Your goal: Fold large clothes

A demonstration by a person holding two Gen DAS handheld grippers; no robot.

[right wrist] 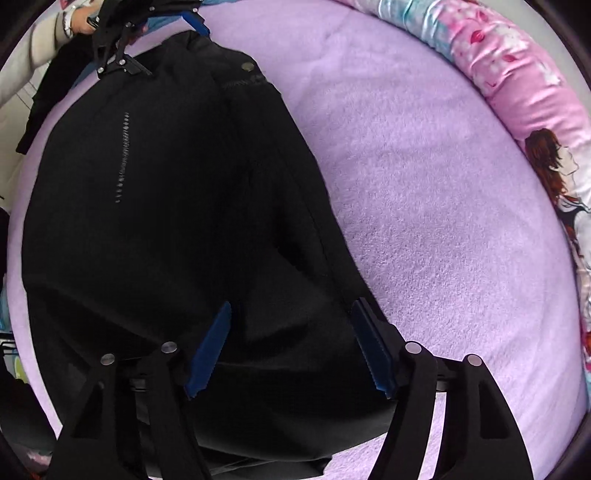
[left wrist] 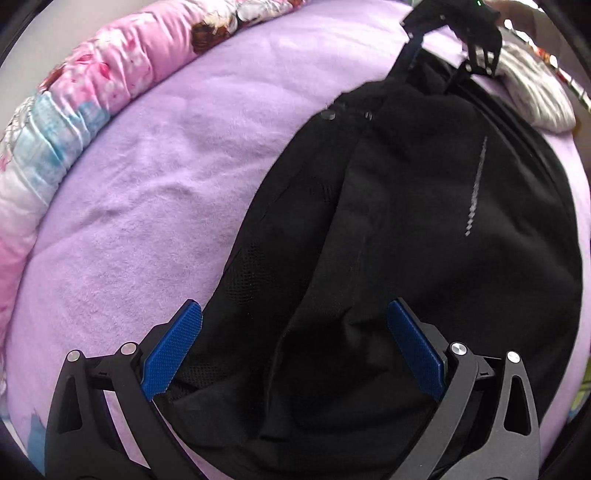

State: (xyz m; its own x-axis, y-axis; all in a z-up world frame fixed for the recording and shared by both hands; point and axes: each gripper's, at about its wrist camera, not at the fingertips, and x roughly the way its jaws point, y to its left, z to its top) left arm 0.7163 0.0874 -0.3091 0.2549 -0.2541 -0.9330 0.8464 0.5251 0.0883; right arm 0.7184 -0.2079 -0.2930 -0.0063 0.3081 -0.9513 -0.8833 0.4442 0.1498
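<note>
**Spotter:** What are your tools doing?

**Me:** I'm looking down my left gripper [left wrist: 295,350]. Its blue pads [left wrist: 173,350] are standing wide apart, released, with a corner of the black jacket [left wrist: 406,221] lying under the gap and nothing pressed between them. My right gripper [right wrist: 291,343] is standing narrower, its pads [right wrist: 210,347] on either side of a dark fold, but I'm not seeing them pinch the cloth, so I'm calling it loose as well.

**Spotter:** Where is the garment lying?

**Me:** It's lying spread out on the lilac fleece blanket [left wrist: 147,221], running from one gripper to the other. A dotted silver stripe [right wrist: 123,155] is showing on the top layer, and a round snap [right wrist: 246,67] is sitting near the collar end.

**Spotter:** Anything crowding you?

**Me:** A pink floral quilt [left wrist: 92,81] is bunching in a roll along the far edge of the blanket, well apart from the jacket. In the right view I'm seeing a person's hand [right wrist: 83,22] in a pale sleeve [right wrist: 26,62] holding the other gripper at the jacket's far end. Some grey striped fabric [left wrist: 535,96] is lying beside that end in the left view; I can't tell what it is.
</note>
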